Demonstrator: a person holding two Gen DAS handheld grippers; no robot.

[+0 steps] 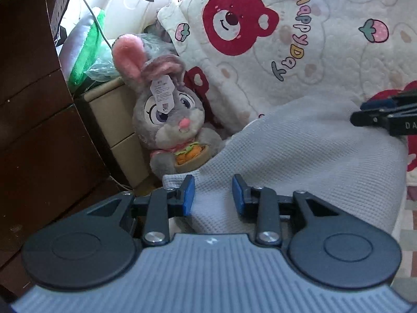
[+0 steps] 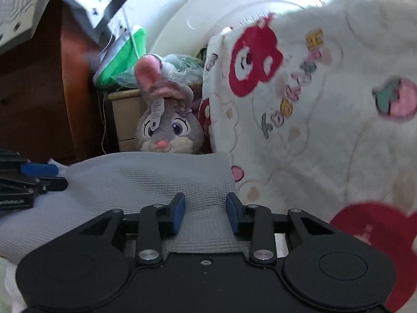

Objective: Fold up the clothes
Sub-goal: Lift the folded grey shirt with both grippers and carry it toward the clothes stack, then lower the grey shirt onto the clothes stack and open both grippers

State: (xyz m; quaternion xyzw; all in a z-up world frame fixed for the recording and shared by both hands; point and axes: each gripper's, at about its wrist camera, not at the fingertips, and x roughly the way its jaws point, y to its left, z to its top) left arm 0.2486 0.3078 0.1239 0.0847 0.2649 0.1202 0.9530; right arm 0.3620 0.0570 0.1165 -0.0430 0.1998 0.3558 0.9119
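Note:
A pale grey waffle-knit garment [image 1: 299, 161] lies folded on a cream blanket printed with red bears [image 1: 325, 52]. My left gripper [image 1: 213, 194] hangs over the garment's near left corner, its blue pads apart; the knit shows flat between them and the pads do not press on it. My right gripper [image 2: 206, 214] is at the garment's [image 2: 146, 180] right edge, jaws apart, with a ridge of the cloth standing between the pads. Each gripper also shows in the other's view: the right gripper [image 1: 370, 110] at the right edge, the left gripper [image 2: 49, 176] at the left edge.
A grey plush rabbit [image 1: 169, 120] with a paper tag sits just beyond the garment, against a beige drawer unit [image 1: 114, 120]. Dark wooden furniture [image 1: 34, 120] rises on the left. A green and white bundle [image 1: 86, 44] and a white rounded headboard [image 2: 221, 10] stand behind.

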